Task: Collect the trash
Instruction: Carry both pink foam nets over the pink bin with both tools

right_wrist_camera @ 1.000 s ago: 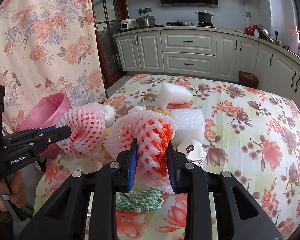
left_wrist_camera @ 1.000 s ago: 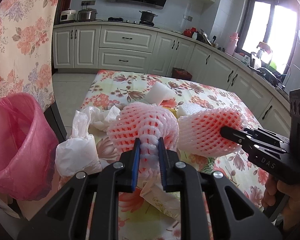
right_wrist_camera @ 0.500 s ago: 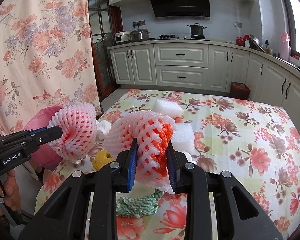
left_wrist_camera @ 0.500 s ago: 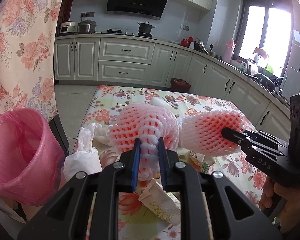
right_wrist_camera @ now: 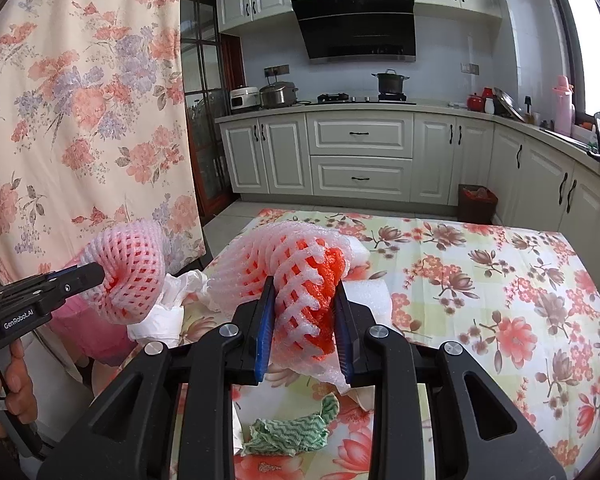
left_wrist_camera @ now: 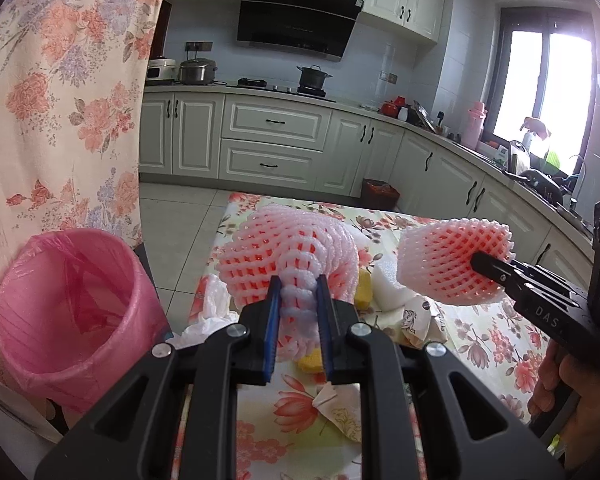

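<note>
My left gripper (left_wrist_camera: pixel 297 302) is shut on a pink foam fruit net (left_wrist_camera: pixel 288 248), held above the table's left edge. Its blue pads pinch the net's narrow neck. Left of it stands the pink-bagged trash bin (left_wrist_camera: pixel 66 312), mouth open. My right gripper (right_wrist_camera: pixel 305 314) is shut on a second foam net (right_wrist_camera: pixel 296 264) with an orange-red inside, lifted above the flowered table (right_wrist_camera: pixel 500 312). Each view shows the other gripper: the right gripper (left_wrist_camera: pixel 488 266) with its net (left_wrist_camera: pixel 452 264) at the right, the left gripper (right_wrist_camera: pixel 88 276) with its net (right_wrist_camera: pixel 130 276) at the left.
On the table lie white foam blocks (right_wrist_camera: pixel 368 300), crumpled white tissue (right_wrist_camera: pixel 168 308), a green-patterned cloth (right_wrist_camera: pixel 288 432), yellow scraps (left_wrist_camera: pixel 364 288) and a paper wrapper (left_wrist_camera: pixel 340 412). A flowered curtain (left_wrist_camera: pixel 56 100) hangs behind the bin. Kitchen cabinets (right_wrist_camera: pixel 360 156) line the far wall.
Both grippers have risen with their foam nets, clear of the litter on the table. The trash bin now shows more of its open mouth in the left wrist view.
</note>
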Demonstrator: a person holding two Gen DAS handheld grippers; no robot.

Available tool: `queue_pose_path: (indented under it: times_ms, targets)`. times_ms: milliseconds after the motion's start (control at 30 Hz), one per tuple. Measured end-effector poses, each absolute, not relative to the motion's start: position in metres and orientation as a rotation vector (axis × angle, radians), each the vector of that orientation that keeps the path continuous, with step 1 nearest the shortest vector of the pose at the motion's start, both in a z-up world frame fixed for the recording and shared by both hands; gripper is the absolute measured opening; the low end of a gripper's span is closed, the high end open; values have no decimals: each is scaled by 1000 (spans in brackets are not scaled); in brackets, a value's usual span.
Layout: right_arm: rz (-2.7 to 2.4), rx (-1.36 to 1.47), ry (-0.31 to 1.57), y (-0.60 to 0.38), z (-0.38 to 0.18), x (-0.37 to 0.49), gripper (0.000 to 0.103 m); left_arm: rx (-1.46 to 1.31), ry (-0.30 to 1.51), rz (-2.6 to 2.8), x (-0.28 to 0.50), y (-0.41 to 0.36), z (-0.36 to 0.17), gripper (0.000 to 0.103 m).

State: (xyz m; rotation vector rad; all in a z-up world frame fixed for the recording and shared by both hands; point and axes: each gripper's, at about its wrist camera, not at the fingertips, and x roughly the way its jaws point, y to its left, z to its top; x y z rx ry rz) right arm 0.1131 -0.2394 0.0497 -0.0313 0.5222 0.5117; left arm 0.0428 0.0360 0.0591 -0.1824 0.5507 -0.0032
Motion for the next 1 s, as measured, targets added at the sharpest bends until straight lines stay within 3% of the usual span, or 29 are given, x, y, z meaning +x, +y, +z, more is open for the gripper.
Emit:
queue_pose_path:
  times_ms: [433, 1000]
  targets:
    - [606, -33, 494, -183, 68, 110, 27, -232, 503, 177, 5, 122, 71, 17]
    - [847, -92, 543, -28, 69, 103, 27, -270, 499, 412, -35, 213, 62, 17]
